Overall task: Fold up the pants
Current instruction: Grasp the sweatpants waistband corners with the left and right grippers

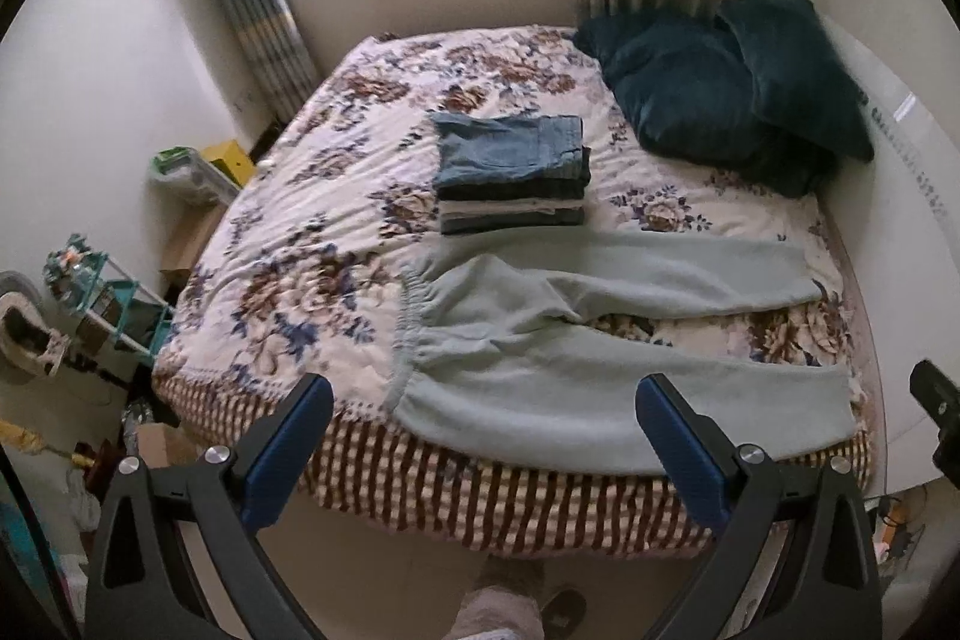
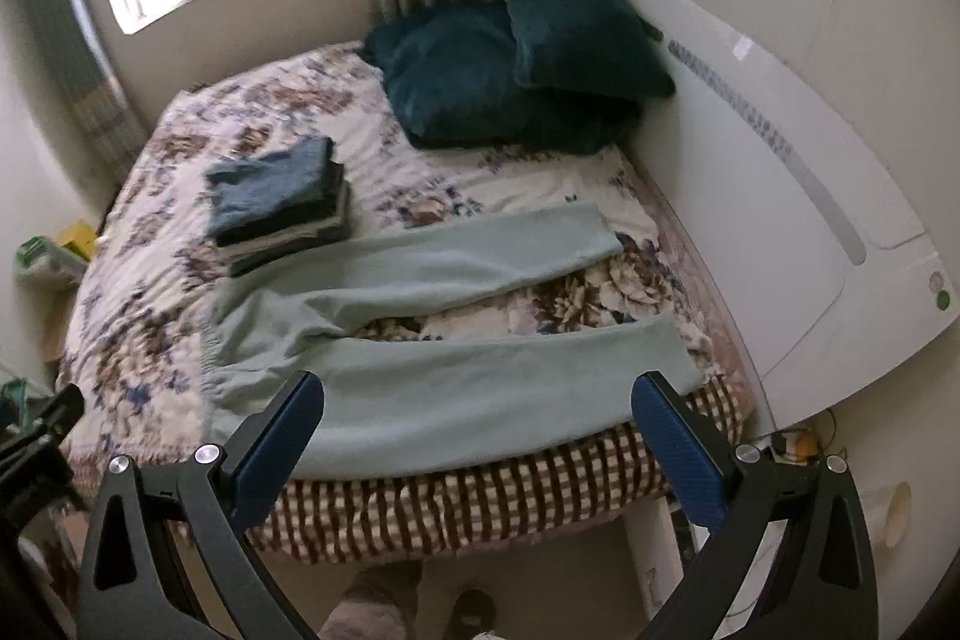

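Pale green sweatpants [image 1: 540,334] lie spread flat on the floral bedspread near the bed's front edge, waistband to the left, the two legs splayed apart to the right. They also show in the right wrist view [image 2: 456,358]. My left gripper [image 1: 483,400] is open and empty, held above the near leg and the bed's front edge. My right gripper [image 2: 477,400] is open and empty, held over the near leg further to the right.
A stack of folded jeans and pants [image 1: 510,172] sits mid-bed behind the sweatpants. Dark teal pillows [image 1: 720,94] lie at the back right by a white headboard [image 2: 780,196]. Shelving and clutter [image 1: 90,304] stand on the floor at the left.
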